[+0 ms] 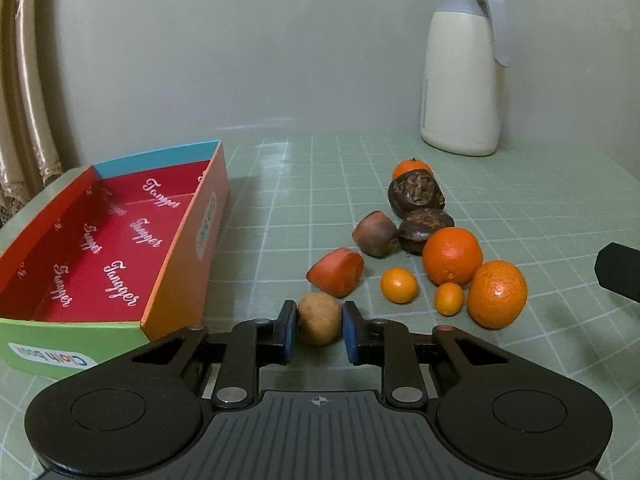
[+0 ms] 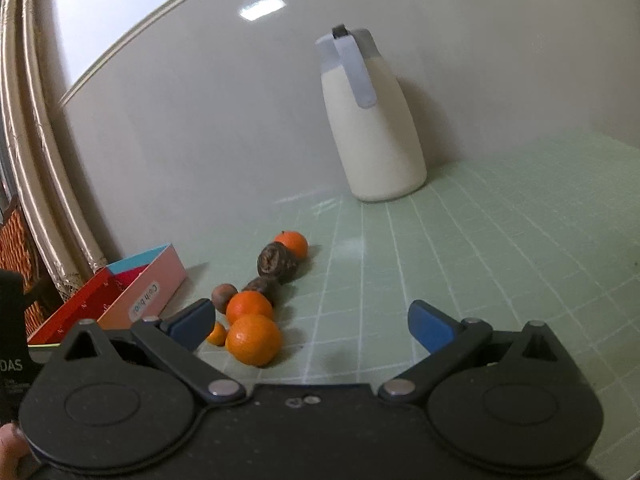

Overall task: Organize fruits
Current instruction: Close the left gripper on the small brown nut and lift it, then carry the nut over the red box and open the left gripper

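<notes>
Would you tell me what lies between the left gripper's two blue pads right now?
In the left wrist view, a small round tan fruit sits between the left gripper pads, which have closed in on its sides. Nothing else is in that gap.

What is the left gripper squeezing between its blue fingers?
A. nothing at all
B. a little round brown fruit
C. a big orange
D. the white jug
B: in the left wrist view the left gripper has its blue pads closed on both sides of the small round brown fruit, while the oranges lie further off on the green mat.
</notes>
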`<state>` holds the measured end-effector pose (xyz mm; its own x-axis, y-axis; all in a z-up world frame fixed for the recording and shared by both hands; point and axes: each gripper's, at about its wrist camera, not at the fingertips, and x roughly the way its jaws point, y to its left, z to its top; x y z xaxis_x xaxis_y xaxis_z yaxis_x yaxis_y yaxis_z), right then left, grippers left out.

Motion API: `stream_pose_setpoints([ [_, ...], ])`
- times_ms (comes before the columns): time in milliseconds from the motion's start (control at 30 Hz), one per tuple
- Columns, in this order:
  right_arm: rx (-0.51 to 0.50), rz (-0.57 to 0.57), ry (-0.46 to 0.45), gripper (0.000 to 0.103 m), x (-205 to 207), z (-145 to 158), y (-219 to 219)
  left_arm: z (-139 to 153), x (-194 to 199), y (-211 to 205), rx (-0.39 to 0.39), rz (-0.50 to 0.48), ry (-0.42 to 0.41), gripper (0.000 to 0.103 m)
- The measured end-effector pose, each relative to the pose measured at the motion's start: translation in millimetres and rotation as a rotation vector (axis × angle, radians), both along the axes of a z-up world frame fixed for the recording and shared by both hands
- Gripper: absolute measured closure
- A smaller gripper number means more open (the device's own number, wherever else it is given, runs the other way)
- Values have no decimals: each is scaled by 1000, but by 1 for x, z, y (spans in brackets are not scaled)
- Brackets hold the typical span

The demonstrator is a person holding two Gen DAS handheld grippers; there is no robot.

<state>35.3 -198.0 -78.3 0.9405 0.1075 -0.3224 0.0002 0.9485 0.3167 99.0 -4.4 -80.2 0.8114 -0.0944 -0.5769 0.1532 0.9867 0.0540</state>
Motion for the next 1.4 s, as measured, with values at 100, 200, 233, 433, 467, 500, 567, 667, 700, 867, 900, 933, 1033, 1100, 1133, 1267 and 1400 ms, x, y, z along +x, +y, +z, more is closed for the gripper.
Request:
stream_pose_setpoints([
  [100, -5, -3, 3, 0, 0, -2, 0, 1, -1, -1, -14, -8, 3, 79],
  [200, -13, -1, 4, 0, 0, -2, 1, 2, -3, -4, -12, -20, -6, 79],
  [233, -13, 0, 5, 0, 0, -3, 1, 2, -4, -4, -11, -24, -11, 79],
  [433, -15, -3, 10, 0, 3, -5, 3, 10, -12, -5, 0, -34, -52, 79],
  [467, -15, -2, 13, 0, 4, -5, 4, 12, -13, -3, -3, -34, -56, 79],
  [500, -18, -1, 17, 0, 5, -6, 5, 13, -13, -1, -6, -32, -60, 79],
  [567, -26, 2, 19, 0, 7, -7, 6, 16, -15, 2, -4, -24, -75, 79],
  [667, -40, 8, 15, 0, 8, -8, 10, 22, -18, 8, -4, -10, -100, 79],
  [700, -44, 11, 14, 0, 9, -8, 11, 23, -19, 9, -3, -6, -108, 79],
  [867, -53, 22, 20, 0, 13, -10, 18, 32, -25, 21, 4, 25, -155, 79],
  [900, -53, 25, 20, 0, 14, -10, 20, 34, -26, 24, 4, 35, -166, 79],
  [933, -54, 29, 18, 0, 14, -10, 22, 37, -27, 28, 4, 49, -178, 79],
  [1033, -61, 47, 17, 0, 17, -10, 31, 44, -29, 44, 2, 106, -212, 79],
  [1100, -65, 58, 17, 0, 18, -10, 36, 46, -26, 57, 2, 147, -217, 79],
  [1133, -65, 66, 15, 0, 19, -10, 39, 46, -24, 64, 2, 167, -214, 79],
  [1267, -74, 90, 13, 0, 24, -10, 50, 44, -11, 95, -15, 265, -169, 79],
  [1400, -78, 98, 16, 0, 27, -10, 56, 37, 1, 118, -16, 341, -124, 79],
])
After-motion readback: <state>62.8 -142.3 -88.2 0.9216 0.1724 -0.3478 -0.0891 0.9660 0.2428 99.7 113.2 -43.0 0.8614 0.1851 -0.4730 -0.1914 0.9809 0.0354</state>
